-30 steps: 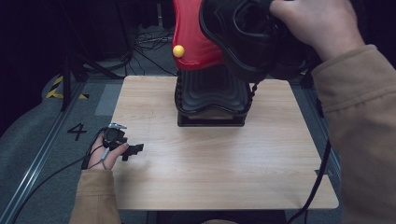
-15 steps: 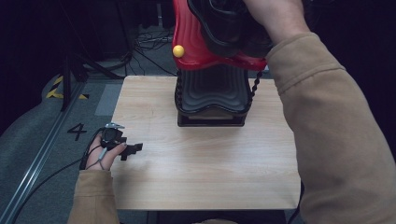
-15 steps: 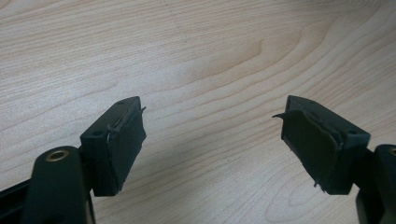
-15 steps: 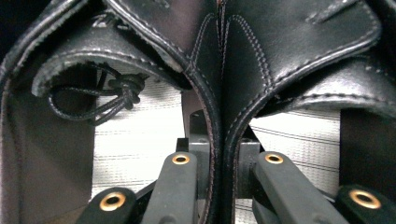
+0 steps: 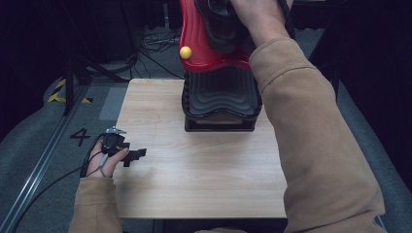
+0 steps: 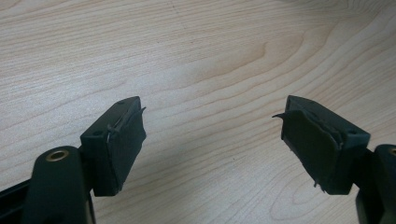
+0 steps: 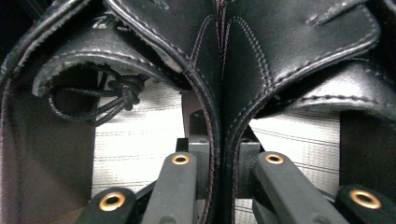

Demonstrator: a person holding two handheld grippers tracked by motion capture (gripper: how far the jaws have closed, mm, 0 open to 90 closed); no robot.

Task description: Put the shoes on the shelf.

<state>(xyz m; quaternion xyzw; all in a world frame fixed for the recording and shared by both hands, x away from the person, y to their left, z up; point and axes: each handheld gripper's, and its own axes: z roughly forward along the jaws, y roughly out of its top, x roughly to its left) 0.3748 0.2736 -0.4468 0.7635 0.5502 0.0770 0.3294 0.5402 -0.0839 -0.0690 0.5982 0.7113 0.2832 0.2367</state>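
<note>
Right gripper (image 7: pixel 223 154): its fingers were clamped on the inner walls of a pair of black shoes (image 7: pixel 224 56), which were pressed side by side; the two walls were seen squeezed together between the fingers in the right gripper view.

Black shoes: in the high view they (image 5: pixel 223 22) were held up in the air at the far end of the surface, over the red upper part (image 5: pixel 199 43) of a stand, and were partly covered by the right hand (image 5: pixel 257 14). A knotted black lace (image 7: pixel 119 93) was seen inside the shoe on the left of the right gripper view.

Stand: a black ribbed base (image 5: pixel 221 97) was standing on the far middle of the surface, with the red part rising from it; a small yellow ball (image 5: pixel 185 52) was seen on the left side of the red part.

Left gripper (image 5: pixel 127 154): it was resting low at the near left edge of the surface, well apart from the stand. In the left gripper view its fingers (image 6: pixel 116 144) were wide apart, with nothing between them but the bare wood.

Surface (image 5: pixel 194 184): a light wooden top.

Floor: a number 4 (image 5: pixel 80 137) was marked on the grey floor to the left of the surface.
</note>
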